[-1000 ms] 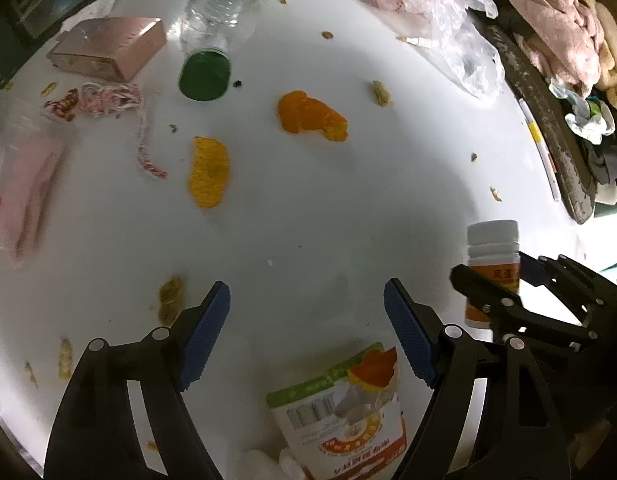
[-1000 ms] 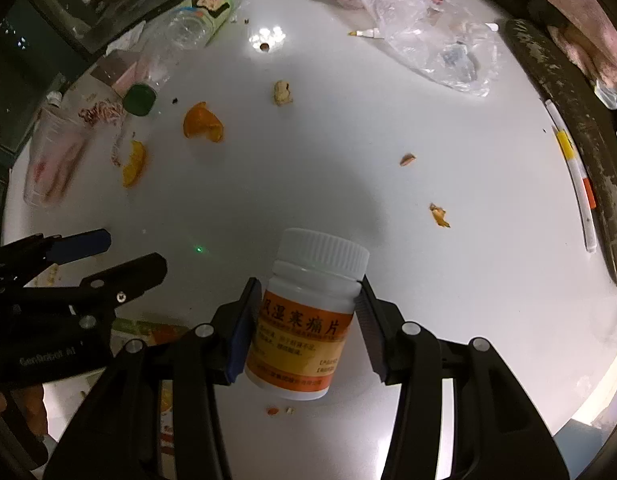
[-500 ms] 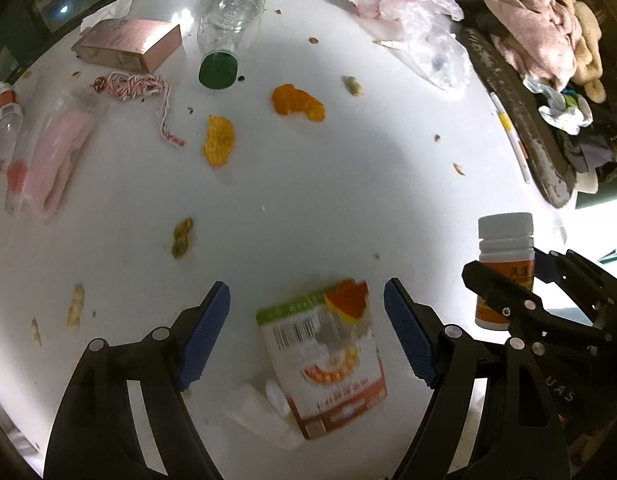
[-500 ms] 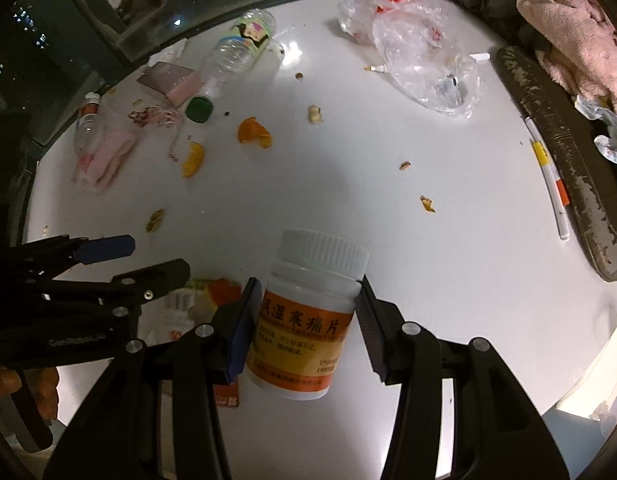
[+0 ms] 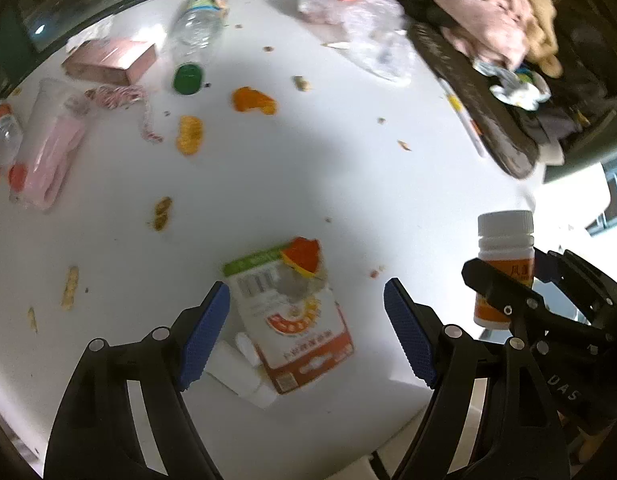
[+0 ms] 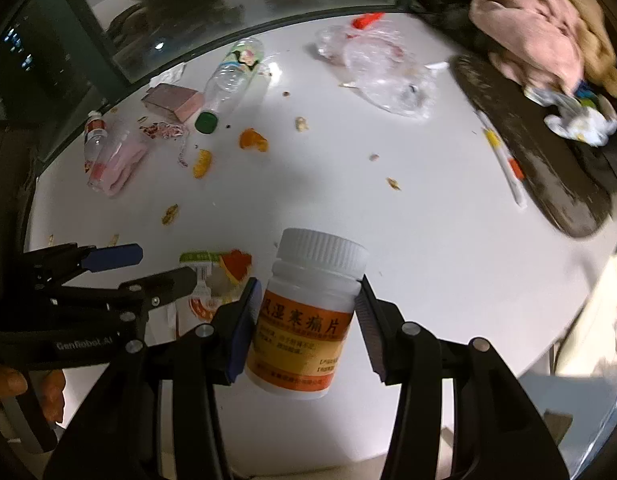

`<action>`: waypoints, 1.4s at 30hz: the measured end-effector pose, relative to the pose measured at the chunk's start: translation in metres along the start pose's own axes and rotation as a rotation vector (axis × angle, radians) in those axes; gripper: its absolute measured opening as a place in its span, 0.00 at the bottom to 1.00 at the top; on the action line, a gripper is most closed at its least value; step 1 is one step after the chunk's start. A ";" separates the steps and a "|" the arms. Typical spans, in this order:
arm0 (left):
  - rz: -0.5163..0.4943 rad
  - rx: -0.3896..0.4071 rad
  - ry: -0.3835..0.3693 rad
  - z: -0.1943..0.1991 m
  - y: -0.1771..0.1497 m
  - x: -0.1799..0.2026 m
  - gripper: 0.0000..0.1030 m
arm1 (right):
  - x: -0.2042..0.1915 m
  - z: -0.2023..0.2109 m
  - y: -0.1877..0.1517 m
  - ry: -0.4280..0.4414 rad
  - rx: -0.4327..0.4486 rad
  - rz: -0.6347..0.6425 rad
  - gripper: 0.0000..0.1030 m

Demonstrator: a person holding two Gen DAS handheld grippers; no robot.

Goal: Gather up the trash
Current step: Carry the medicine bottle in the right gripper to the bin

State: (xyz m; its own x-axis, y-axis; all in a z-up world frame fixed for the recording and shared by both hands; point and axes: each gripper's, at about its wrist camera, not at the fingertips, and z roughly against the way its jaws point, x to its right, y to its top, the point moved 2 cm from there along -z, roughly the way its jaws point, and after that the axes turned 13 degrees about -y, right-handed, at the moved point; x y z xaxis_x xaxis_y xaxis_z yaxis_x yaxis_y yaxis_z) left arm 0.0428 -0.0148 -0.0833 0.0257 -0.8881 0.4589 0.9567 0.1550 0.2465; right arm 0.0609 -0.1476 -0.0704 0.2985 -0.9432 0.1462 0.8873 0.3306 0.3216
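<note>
My right gripper is shut on a white pill bottle with an orange label, held well above the white table. The same pill bottle shows at the right of the left wrist view. My left gripper stands open in the air with nothing between its blue pads. Below it lies a flat snack packet, white, green and orange, with a white crumpled scrap beside it. Orange peel pieces and crumbs are scattered further out.
At the far side lie a clear plastic bottle with a green cap, a pink box, red-white string, a pink wrapped item and a clear plastic bag. A dark board and pink cloth sit on the right.
Both grippers have risen from the table, so the litter looks smaller and more of the snack packet shows. The pill bottle stays gripped; the left jaws keep the same width.
</note>
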 end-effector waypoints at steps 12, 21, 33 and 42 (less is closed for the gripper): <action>-0.122 -0.039 0.009 -0.004 -0.018 0.053 0.74 | 0.040 0.021 -0.035 0.000 0.020 -0.141 0.45; -0.195 -0.073 -0.014 -0.027 -0.032 0.122 0.74 | 0.099 0.042 -0.065 0.003 0.047 -0.212 0.44; -0.374 -0.131 -0.090 -0.064 -0.043 0.237 0.74 | 0.194 0.073 -0.118 -0.085 0.063 -0.398 0.44; -0.564 -0.179 -0.159 -0.091 -0.051 0.342 0.74 | 0.273 0.105 -0.165 -0.182 0.106 -0.586 0.44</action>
State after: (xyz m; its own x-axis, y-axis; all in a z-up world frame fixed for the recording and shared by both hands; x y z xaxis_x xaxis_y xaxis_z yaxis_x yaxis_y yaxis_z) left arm 0.0292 -0.3660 -0.0168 -0.5294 -0.7343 0.4250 0.8444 -0.4074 0.3479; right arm -0.0408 -0.4560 0.0152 -0.3002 -0.9512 0.0710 0.8429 -0.2297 0.4866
